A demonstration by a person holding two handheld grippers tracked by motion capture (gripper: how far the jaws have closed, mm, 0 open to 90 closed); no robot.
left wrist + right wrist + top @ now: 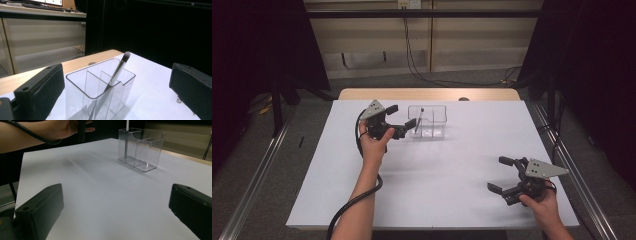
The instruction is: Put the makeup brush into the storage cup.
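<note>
Slim silver-handled makeup brush (117,72) leans in the clear acrylic divided organizer (427,121) near the white worktop's far edge; placement looks done. Left gripper (402,120) is released and empty beside it. Right gripper (502,175) idles unclenched near the right front corner; probably only retreat left.

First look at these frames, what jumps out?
The clear plastic organizer near the far middle of the white table, with a slim brush leaning in one of its compartments, bristle tip up. Right beside it on the left, the left gripper stands with its jaws wide open and nothing between them. The right gripper sits open too, apart at the near right corner.
</note>
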